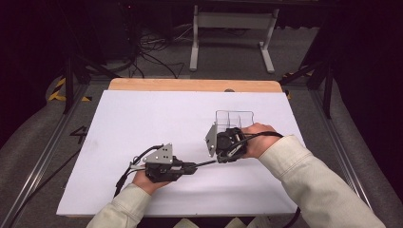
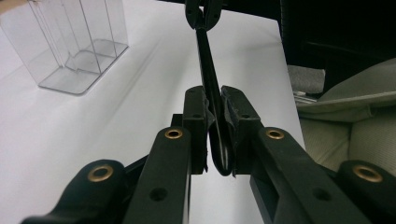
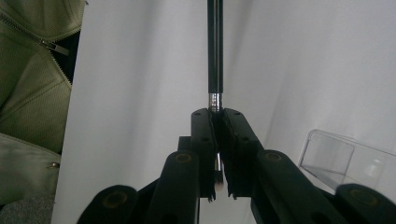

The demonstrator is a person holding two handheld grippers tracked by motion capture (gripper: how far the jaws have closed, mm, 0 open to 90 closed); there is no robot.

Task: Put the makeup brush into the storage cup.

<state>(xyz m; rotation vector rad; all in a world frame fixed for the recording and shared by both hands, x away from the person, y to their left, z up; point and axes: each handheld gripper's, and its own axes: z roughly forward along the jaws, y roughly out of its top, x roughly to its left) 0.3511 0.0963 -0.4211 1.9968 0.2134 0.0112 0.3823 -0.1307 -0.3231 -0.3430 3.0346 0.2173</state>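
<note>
Slim black brush [image 1: 205, 164]: silver ferrule at one end, rounded handle tip at the other. Spans level above the white table, clamped at both ends between my grippers.

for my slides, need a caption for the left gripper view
Left gripper shut on a slim black pen, right gripper holding its far end.

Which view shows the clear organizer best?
High view: the organizer shows whole, its compartments visible, standing on the table just beyond the right claw. Left gripper view cuts off its top; right gripper view catches one corner.
</note>
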